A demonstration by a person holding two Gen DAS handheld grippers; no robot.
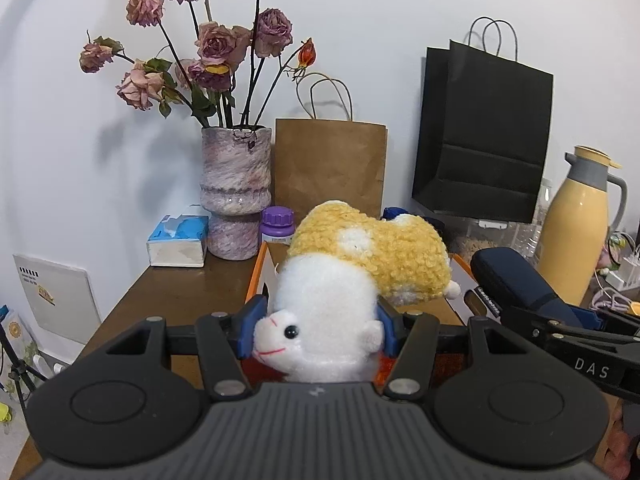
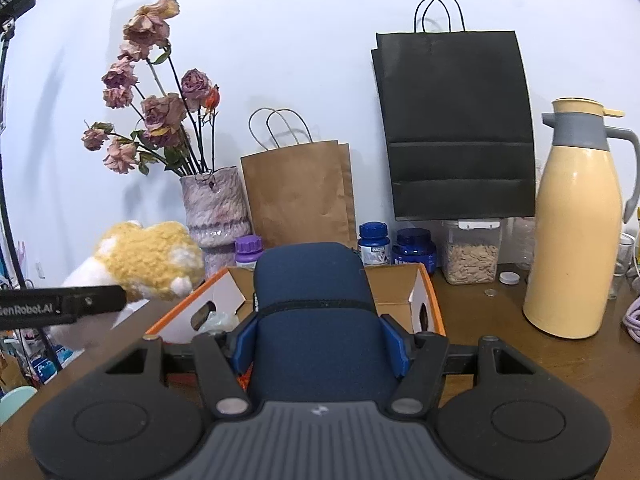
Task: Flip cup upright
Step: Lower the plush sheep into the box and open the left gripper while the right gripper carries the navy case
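No cup shows clearly in either view. My left gripper (image 1: 320, 330) is shut on a plush toy (image 1: 360, 256) with a white head and a curly yellow body, held above an orange-edged cardboard box (image 1: 256, 272). My right gripper (image 2: 322, 340) is shut on a dark blue padded case (image 2: 312, 276), its blue pads (image 2: 394, 344) pressing both sides. The case hangs over the same box (image 2: 428, 300). In the right wrist view the plush toy (image 2: 152, 258) and the left gripper's black body (image 2: 60, 306) sit at the left. The case (image 1: 508, 276) appears at the right of the left wrist view.
Along the wall of the brown table (image 2: 520, 352) stand a vase of dried roses (image 1: 236, 184), a brown paper bag (image 2: 298, 188), a black bag (image 2: 456, 128), a yellow thermos jug (image 2: 572, 232), pill bottles (image 2: 374, 244), a seed jar (image 2: 472, 252) and a tissue box (image 1: 178, 240).
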